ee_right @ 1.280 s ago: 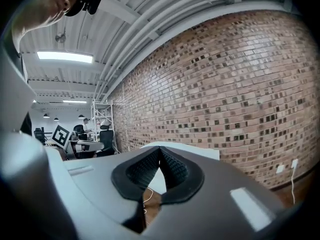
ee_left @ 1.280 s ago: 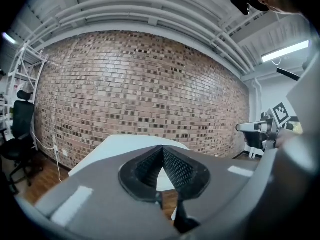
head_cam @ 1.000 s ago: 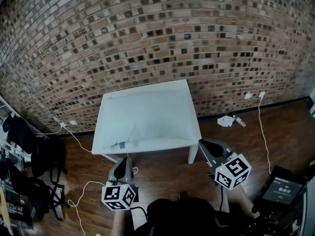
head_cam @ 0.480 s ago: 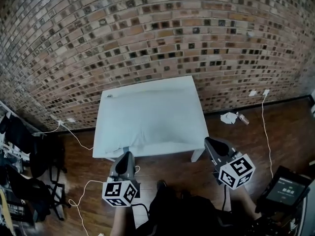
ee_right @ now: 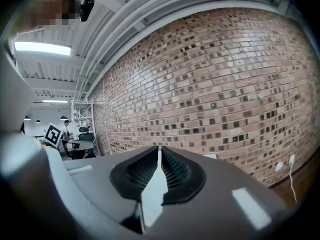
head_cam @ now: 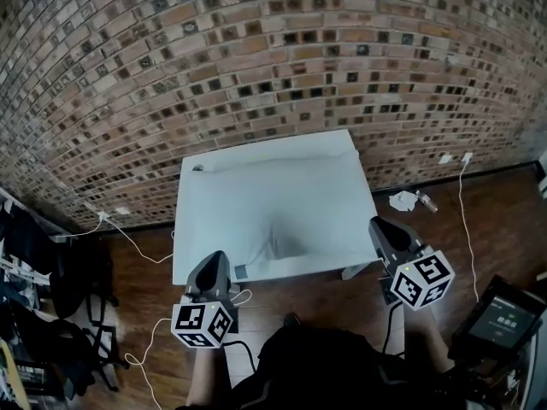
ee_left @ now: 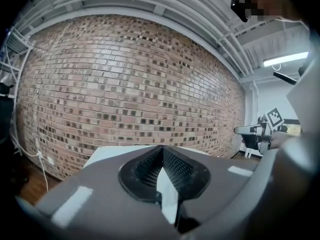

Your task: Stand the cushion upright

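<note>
One white cushion lay flat on one white bench, at 12 o'clock from two tongs: left tongs and right tongs, each pressed together, pinching nothing.

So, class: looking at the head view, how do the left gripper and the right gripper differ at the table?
The left gripper sits at the table's front edge, near its left corner; the right gripper sits by the right front corner. The left gripper points almost straight up the picture, while the right gripper slants up and to the left. Shared: both are shut with nothing between the jaws, and neither grips the cushion, which lies flat.
</note>
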The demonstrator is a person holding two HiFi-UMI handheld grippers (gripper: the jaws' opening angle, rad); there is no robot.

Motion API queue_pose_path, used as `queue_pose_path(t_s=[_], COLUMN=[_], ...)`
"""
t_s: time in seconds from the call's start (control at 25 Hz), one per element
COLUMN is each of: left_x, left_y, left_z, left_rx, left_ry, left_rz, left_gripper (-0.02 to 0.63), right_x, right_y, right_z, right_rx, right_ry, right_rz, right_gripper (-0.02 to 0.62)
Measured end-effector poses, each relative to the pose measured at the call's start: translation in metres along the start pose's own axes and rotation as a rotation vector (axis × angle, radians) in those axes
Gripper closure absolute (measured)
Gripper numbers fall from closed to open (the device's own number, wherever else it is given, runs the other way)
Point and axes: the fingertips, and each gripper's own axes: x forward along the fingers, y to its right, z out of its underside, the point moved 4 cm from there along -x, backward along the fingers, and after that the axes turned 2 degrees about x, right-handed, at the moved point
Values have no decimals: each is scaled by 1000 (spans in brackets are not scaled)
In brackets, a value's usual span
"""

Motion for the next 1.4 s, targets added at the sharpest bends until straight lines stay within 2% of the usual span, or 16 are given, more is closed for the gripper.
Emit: queue_pose_path(t_s=[0.32, 0.44, 0.64, 0.84, 0.96, 1.08, 1.2, 1.4], left_x=[25, 40, 62, 88, 101, 112, 118, 129], left_y=[-61, -69, -73, -92, -103, -125, -143, -158], left_z=[4, 1, 10, 18, 25, 25, 25, 52], left_rx=[-5, -17, -22, -106, -104, -112, -94, -67], left_ry=[-24, -12, -48, -88, -129, -153, -172, -319], left_rz=[12, 46, 64, 32, -13, -95, -170, -169], left_gripper=[606, 606, 606, 606, 580, 548, 545, 517], right_x=[41, 53, 71, 95, 106, 114, 125, 144], right_y=[3, 6, 19, 51, 77, 100, 120, 136], right_z=[12, 14, 18, 21, 32, 40, 50, 74], right_rx=[12, 24, 22, 62, 73, 106, 124, 136], right_ry=[-32, -27, -63, -114, -167, -195, -222, -304], right_rz=[103, 142, 142, 117, 106, 102, 84, 43], right_gripper=[541, 537, 521, 438, 394, 368, 331, 243])
